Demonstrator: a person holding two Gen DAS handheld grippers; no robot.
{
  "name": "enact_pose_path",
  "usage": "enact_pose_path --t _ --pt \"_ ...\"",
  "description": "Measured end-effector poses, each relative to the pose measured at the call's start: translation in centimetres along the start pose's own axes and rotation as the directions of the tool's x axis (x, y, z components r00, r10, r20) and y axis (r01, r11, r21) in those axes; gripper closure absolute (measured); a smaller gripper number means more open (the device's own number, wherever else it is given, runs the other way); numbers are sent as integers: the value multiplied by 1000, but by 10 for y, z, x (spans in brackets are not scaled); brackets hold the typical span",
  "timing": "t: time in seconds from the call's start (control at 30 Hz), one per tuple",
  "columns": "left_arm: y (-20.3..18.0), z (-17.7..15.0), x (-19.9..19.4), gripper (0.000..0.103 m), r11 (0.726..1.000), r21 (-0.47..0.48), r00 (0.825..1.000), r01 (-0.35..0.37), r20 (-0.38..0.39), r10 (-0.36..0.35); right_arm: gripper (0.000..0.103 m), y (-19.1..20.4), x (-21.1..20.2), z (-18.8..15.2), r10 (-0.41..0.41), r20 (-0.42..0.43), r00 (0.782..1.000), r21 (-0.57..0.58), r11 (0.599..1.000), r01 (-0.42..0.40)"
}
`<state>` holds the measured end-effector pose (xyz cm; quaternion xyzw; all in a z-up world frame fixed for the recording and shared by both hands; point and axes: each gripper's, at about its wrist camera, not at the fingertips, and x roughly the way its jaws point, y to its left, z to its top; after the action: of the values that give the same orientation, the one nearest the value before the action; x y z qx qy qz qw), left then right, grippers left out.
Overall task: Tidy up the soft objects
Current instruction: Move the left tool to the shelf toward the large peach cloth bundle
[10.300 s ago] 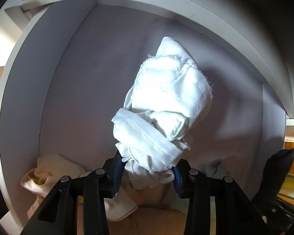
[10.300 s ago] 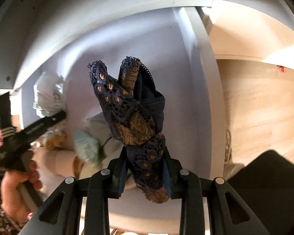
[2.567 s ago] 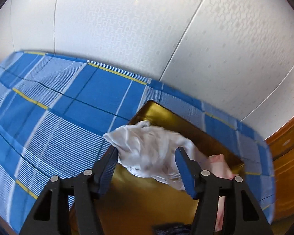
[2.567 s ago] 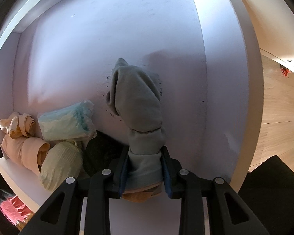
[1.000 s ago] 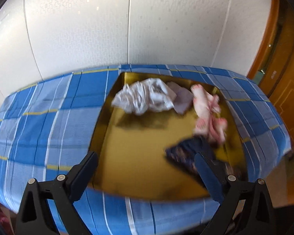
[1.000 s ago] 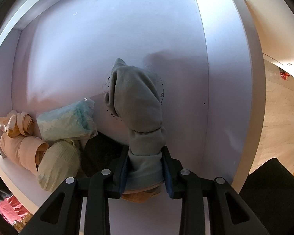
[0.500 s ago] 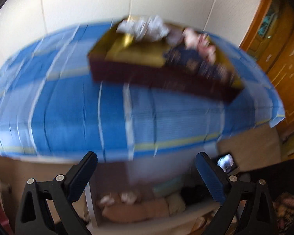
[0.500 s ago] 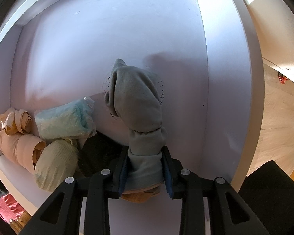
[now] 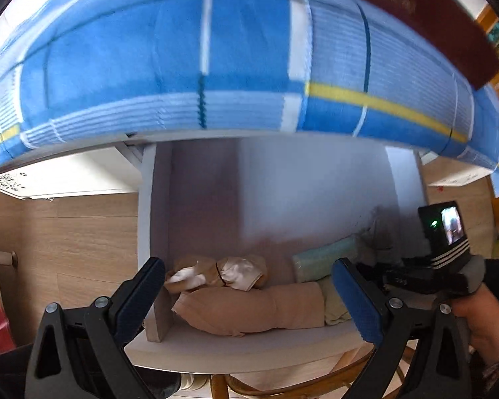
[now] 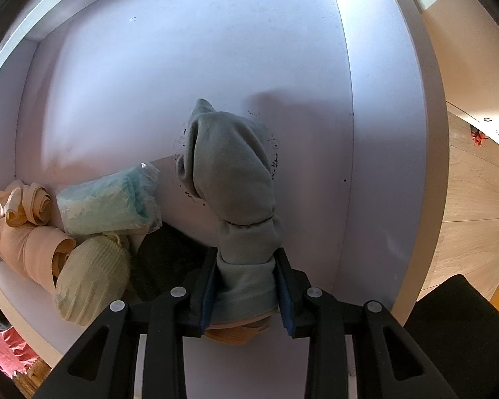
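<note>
In the right wrist view my right gripper (image 10: 246, 282) is shut on a grey-green rolled cloth (image 10: 229, 179), held inside the white shelf compartment (image 10: 392, 133) near its right wall. To its left lie a dark cloth (image 10: 163, 262), a cream knit roll (image 10: 89, 279), a pale teal bundle in plastic (image 10: 106, 202) and beige rolls (image 10: 30, 246). My left gripper (image 9: 249, 296) is open and holds nothing, in front of the same compartment. Between its fingers the left wrist view shows a long beige roll (image 9: 249, 309) on the shelf.
A blue checked cloth (image 9: 216, 50) covers the top above the shelf, with the edge of a dark red tray (image 9: 432, 10) on it. A hand (image 9: 482, 319) holds the right gripper's handle at the right. Wooden floor (image 9: 66, 242) lies left and right.
My left gripper has dropped from above the tray on the blue cloth to the front of the shelf, still open. The right gripper and its grey-green roll have not moved.
</note>
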<state>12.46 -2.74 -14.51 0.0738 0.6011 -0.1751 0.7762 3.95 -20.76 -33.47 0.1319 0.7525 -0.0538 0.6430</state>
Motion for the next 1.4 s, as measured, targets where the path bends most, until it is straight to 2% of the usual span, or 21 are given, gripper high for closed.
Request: enact_pose_path --t 0.2,0.4,0.53,0.63,0.83,0.93,1.0,1.07,1.17,1.23,1.3,1.33,1.4 --pt "-20 -13 33 2 997 76 995 -1 -99 9 71 1 0 0 0 0 1000 -1 1000 0" --pt "-28 -21 60 2 982 177 975 -68 -195 103 71 -1 0 0 8 -2 1000 7 1000 -8" --pt "-25 -19 75 2 956 282 946 -84 -279 165 71 -1 0 0 6 -2 1000 6 1000 -6" --pt "-22 -16 90 2 935 349 917 -67 -347 195 71 -2 0 0 4 -1 1000 4 1000 -4" --pt "-13 -28 130 2 907 422 838 -13 -490 240 71 -4 0 -1 8 -1 1000 13 1000 -8" --pt "-14 -36 141 1 897 442 822 5 -513 248 71 -5 1 -1 7 -3 1000 13 1000 -7" --pt "-18 -39 144 1 881 473 828 -1 -493 266 71 -5 0 -1 7 -2 1000 14 1000 -7" --pt "-21 -38 146 1 871 490 848 -28 -450 281 71 -5 0 -1 7 -2 1000 15 1000 -7" --pt "-19 -26 139 1 894 436 892 -105 -355 279 71 -5 1 -1 9 -1 1000 17 1000 -9" --pt "-10 -14 132 3 932 339 919 -126 -314 239 71 -7 1 -2 13 -1 1000 21 1000 -13" --pt "-5 -12 131 3 960 271 921 -74 -350 170 71 -8 1 -1 13 -2 1000 22 1000 -13" --pt "-5 -14 132 3 961 270 918 -58 -365 158 71 -8 1 -1 11 -2 1000 21 1000 -11" --pt "-9 -19 135 3 945 319 913 -70 -361 189 71 -7 1 -1 8 -2 1000 19 1000 -8"
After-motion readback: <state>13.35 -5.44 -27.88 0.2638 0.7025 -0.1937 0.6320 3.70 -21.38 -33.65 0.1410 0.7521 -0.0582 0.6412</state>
